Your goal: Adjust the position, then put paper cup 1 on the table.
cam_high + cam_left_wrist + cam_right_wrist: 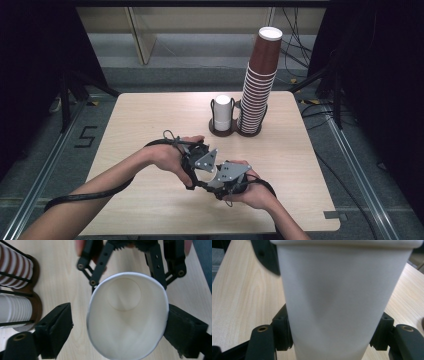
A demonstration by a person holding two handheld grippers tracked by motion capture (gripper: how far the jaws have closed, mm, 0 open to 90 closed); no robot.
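A: Can you see the cup (214, 174) from above?
B: Barely; the grippers cover most of it.
A: And in the right gripper view?
B: The cup's (337, 302) base and rim are cut off.

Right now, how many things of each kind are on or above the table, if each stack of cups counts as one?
cup stacks: 2 (brown stack, white stack)
single white cup: 1
stack holder: 1
grippers: 2 (left gripper, right gripper)
total: 6
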